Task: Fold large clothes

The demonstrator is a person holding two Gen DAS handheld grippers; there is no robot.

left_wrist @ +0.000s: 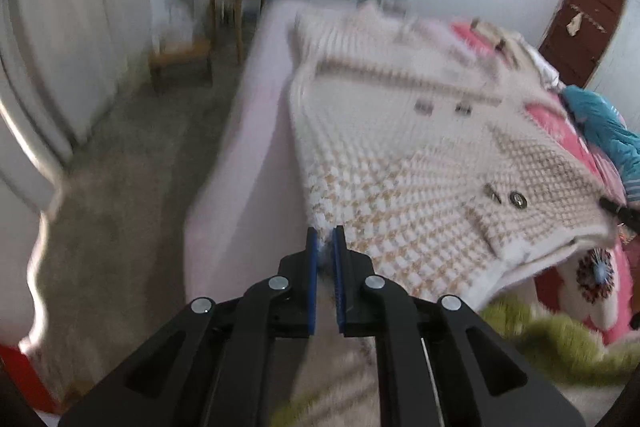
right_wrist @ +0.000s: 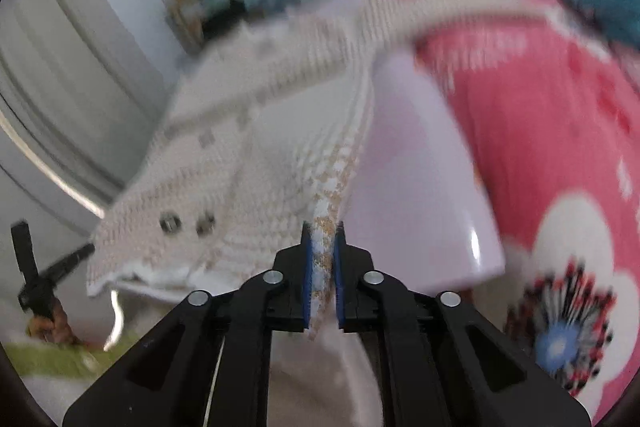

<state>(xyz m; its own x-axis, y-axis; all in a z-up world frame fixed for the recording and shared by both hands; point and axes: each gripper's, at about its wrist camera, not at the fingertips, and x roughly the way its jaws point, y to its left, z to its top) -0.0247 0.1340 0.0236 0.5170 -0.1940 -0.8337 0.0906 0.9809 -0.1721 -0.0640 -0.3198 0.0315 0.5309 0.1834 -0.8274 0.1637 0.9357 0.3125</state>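
Observation:
A cream and beige houndstooth knit jacket [left_wrist: 420, 155] with dark metal buttons is stretched out above the bed. My left gripper [left_wrist: 326, 233] is shut on its near left corner. My right gripper [right_wrist: 323, 229] is shut on the jacket's other near corner [right_wrist: 326, 215]; in the right wrist view the jacket [right_wrist: 224, 155] spreads away to the left. The right gripper's tip also shows at the jacket's far right edge in the left wrist view [left_wrist: 618, 211]. Both views are motion-blurred.
A pale lilac mattress edge [left_wrist: 240, 131] runs under the jacket. A pink flowered blanket [right_wrist: 540, 155] covers the bed, with a blue garment [left_wrist: 604, 123] and folded clothes [left_wrist: 504, 39] behind. A wooden chair [left_wrist: 240, 7] and stool [left_wrist: 180, 61] stand on the grey floor [left_wrist: 128, 195]. A brown door [left_wrist: 580, 23] stands at right.

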